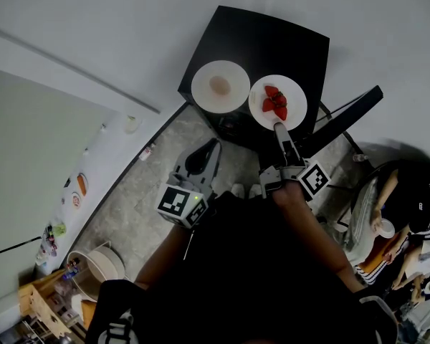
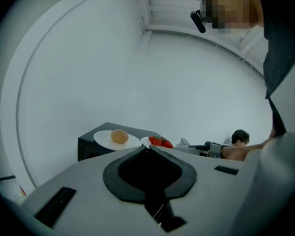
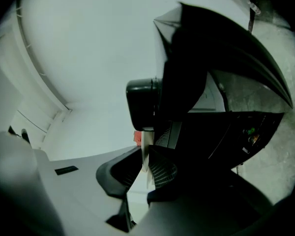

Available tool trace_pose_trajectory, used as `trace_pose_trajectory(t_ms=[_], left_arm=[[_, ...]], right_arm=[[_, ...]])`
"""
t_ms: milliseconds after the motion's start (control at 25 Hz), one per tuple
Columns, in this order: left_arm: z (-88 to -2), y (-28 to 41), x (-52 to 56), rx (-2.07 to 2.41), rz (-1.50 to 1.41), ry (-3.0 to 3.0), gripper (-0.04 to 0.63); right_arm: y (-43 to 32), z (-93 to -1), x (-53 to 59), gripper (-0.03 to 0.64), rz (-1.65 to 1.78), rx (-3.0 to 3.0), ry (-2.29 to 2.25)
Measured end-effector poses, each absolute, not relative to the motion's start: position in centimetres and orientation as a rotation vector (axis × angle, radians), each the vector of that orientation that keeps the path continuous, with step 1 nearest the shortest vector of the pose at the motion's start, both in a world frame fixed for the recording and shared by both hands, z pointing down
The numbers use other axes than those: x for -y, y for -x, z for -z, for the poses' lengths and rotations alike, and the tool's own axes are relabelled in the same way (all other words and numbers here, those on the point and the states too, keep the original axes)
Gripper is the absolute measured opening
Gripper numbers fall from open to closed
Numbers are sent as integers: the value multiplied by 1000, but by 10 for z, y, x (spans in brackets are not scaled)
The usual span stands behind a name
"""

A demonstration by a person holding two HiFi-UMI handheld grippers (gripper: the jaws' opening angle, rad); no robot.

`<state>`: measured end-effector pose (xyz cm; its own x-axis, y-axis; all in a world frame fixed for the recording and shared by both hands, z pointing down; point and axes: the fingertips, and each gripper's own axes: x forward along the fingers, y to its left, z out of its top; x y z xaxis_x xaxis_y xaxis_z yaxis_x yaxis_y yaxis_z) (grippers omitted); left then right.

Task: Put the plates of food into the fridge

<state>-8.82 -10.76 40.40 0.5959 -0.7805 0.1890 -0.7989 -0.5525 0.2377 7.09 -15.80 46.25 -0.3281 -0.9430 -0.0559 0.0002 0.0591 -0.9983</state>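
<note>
Head view: a white plate of strawberries (image 1: 295, 92) lies flat, face up, on top of a black cabinet (image 1: 272, 34). Just beside it sits a second plate (image 1: 233, 74) holding a pale bun (image 1: 218, 84). Being round, the strawberry plate has no long axis. The right gripper (image 1: 279, 126) pinches its near rim, jaws narrow on the edge. The left gripper (image 1: 213, 143) hangs nearby, jaws together and empty. Neither plate looks to be in a fridge yet, so both remain to be moved.
</note>
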Motion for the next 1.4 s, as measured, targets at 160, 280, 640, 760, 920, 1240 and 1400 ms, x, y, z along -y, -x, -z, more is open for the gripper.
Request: trace_pose_trajectory(t_ms=[160,280,640,760,920,1240,1400], left_arm=[[-406,87,105,1282,-85,-2517,25],[-406,85,101,1270,-62,-2499,25],[-406,86,74,1281,-53,-2485,25],[-408,87,66,1281,-51,-2479,25],[-411,90,56,1274,-53,-2470,25],[-413,102,46,1279,-50,-2455,25],[-419,110,46,1281,-47,-2437,25]], right_arm=[[-71,-459,156,55,1403,-1497,982],[-69,-457,151,52,1408,-1511,965],[-66,-452,115,52,1433,-1527,930],[-65,-450,103,52,1437,-1530,922],[-58,-451,87,52,1453,-1551,912],[-41,-460,62,52,1498,-1581,904],[-29,-463,52,51,1523,-1588,895]])
